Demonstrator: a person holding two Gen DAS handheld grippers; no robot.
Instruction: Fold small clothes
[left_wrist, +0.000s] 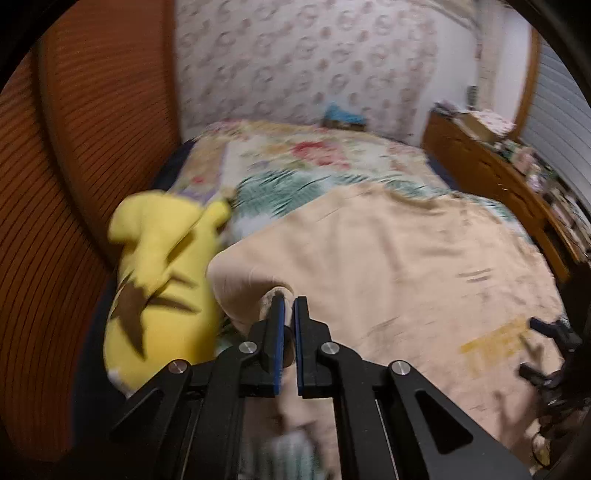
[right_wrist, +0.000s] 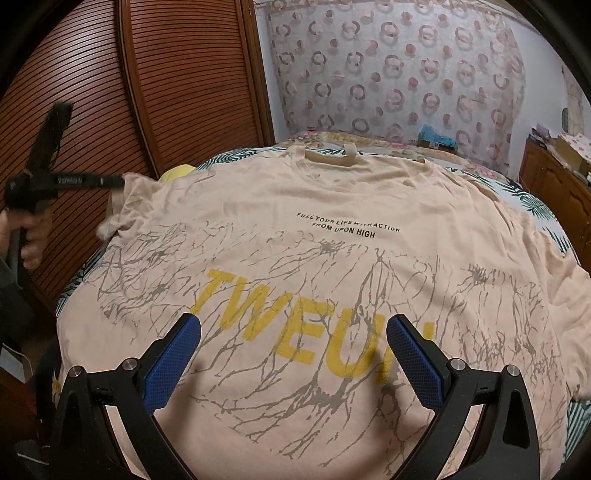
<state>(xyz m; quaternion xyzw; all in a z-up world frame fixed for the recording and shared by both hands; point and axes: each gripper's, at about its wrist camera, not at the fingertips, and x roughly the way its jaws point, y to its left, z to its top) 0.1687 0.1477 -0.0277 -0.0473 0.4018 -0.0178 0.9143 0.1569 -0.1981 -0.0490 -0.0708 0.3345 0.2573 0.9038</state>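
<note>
A peach T-shirt (right_wrist: 332, 206) lies spread front-up on the bed, collar at the far end, with yellow letters, grey crack lines and a small black slogan. In the left wrist view my left gripper (left_wrist: 287, 301) is shut on a bunched piece of the shirt's (left_wrist: 388, 258) left sleeve. The right wrist view shows that gripper (right_wrist: 120, 181) holding the sleeve raised off the bed, a hand on its grip. My right gripper (right_wrist: 293, 323) stands open over the shirt's lower front, blue pads (right_wrist: 173, 362) wide apart with nothing between them.
A yellow plush toy (left_wrist: 162, 273) lies at the bed's left edge beside the sleeve. Slatted wooden wardrobe doors (right_wrist: 177, 81) stand close on the left. A wooden cabinet (left_wrist: 491, 173) with clutter runs along the right. The floral bedspread (left_wrist: 295, 162) reaches back to a patterned curtain (right_wrist: 399, 66).
</note>
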